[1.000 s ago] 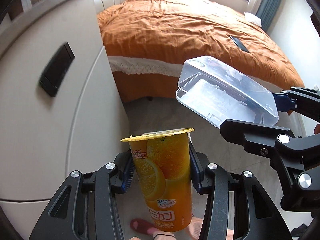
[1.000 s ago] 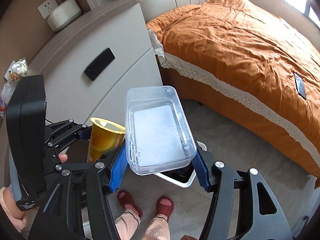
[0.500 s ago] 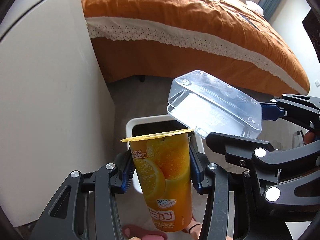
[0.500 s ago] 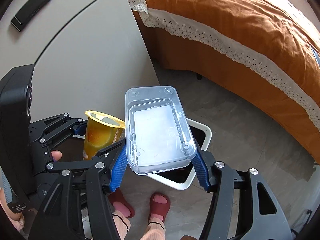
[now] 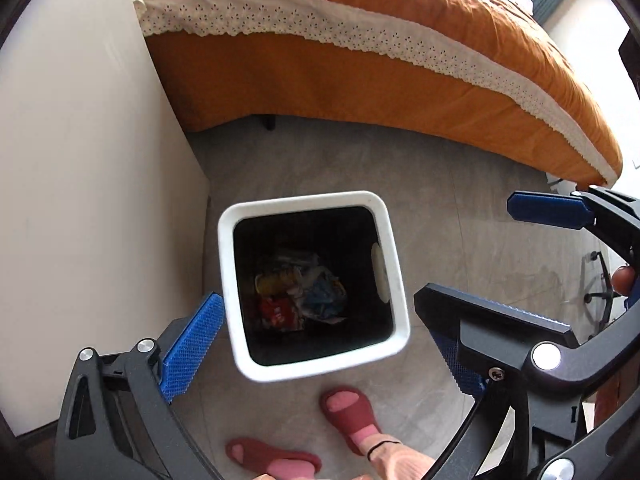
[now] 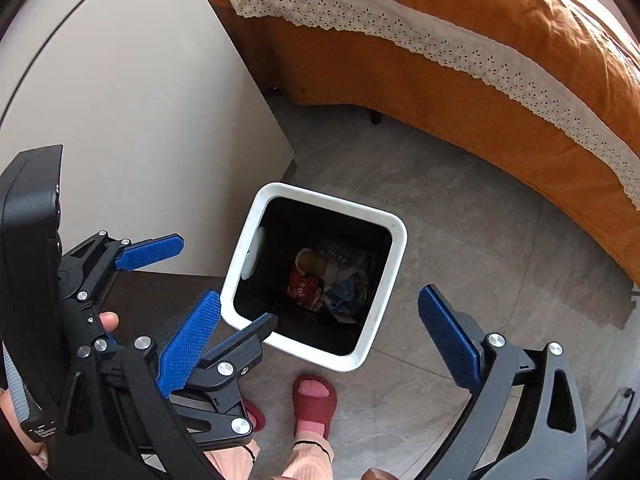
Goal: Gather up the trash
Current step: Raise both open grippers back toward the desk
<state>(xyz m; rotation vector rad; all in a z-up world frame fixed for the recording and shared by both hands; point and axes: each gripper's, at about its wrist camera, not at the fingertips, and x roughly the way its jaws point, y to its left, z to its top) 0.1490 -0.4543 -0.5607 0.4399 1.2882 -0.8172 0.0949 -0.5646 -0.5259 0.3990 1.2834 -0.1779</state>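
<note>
Trash [image 5: 298, 292] heaps at upright bin's [image 5: 390, 240] bottom, no clear axis.

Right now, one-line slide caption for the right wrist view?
Both grippers, right and left, open and empty above the white trash bin holding crumpled trash.

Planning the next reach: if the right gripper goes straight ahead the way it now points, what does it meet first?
Probably the white trash bin: the right gripper, jaws wide open and empty, aims down into its open mouth, onto the trash pile. Depth is unclear.
</note>
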